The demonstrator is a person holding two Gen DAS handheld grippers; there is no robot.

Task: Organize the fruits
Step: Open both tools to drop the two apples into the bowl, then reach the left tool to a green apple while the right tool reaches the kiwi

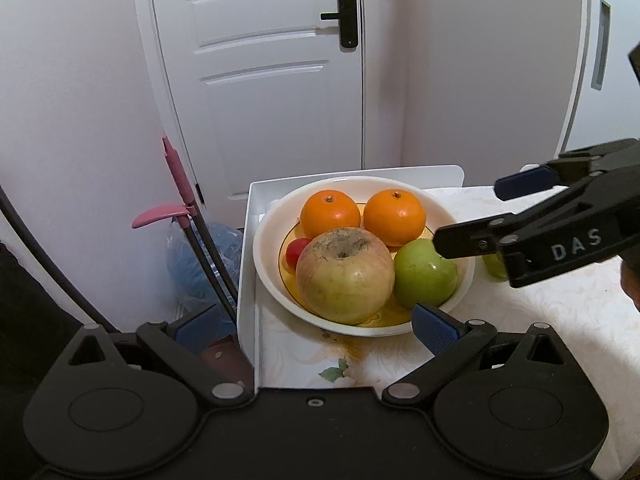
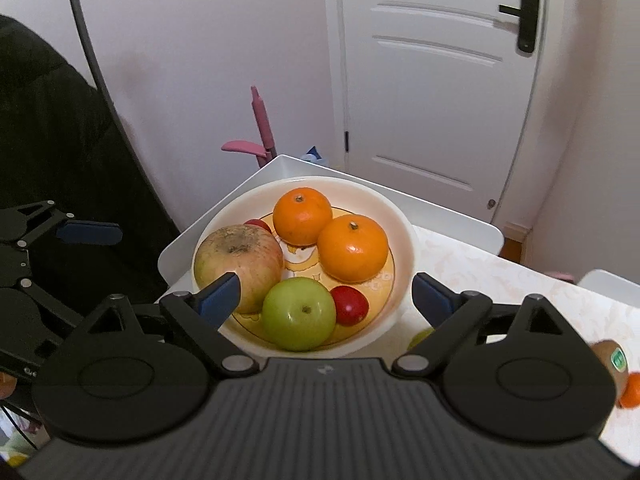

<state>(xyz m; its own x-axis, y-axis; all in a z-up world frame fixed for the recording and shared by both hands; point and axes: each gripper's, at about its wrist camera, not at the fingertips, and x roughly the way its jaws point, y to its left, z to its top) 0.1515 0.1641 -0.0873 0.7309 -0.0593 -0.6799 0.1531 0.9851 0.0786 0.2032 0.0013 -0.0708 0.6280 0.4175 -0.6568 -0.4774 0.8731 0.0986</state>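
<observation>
A white bowl (image 1: 264, 276) (image 2: 404, 232) with a yellow inside holds two oranges (image 1: 330, 210) (image 2: 352, 248), a large yellowish apple (image 1: 344, 276) (image 2: 240, 260), a green apple (image 1: 424, 278) (image 2: 298, 314) and small red fruits (image 1: 296, 252) (image 2: 350, 304). My left gripper (image 1: 316, 326) is open and empty in front of the bowl. My right gripper (image 2: 326, 294) is open and empty, its fingers either side of the bowl's near rim above the green apple. It also shows in the left wrist view (image 1: 476, 216) at the right.
The bowl stands in a white tray (image 1: 248, 264) (image 2: 176, 256) at the table's corner. A small green fruit (image 1: 494, 266) (image 2: 420, 338) lies beside the bowl. A kiwi (image 2: 612, 362) and an orange fruit (image 2: 630, 394) lie at the right. A pink-handled broom (image 1: 180, 184) and a white door stand behind.
</observation>
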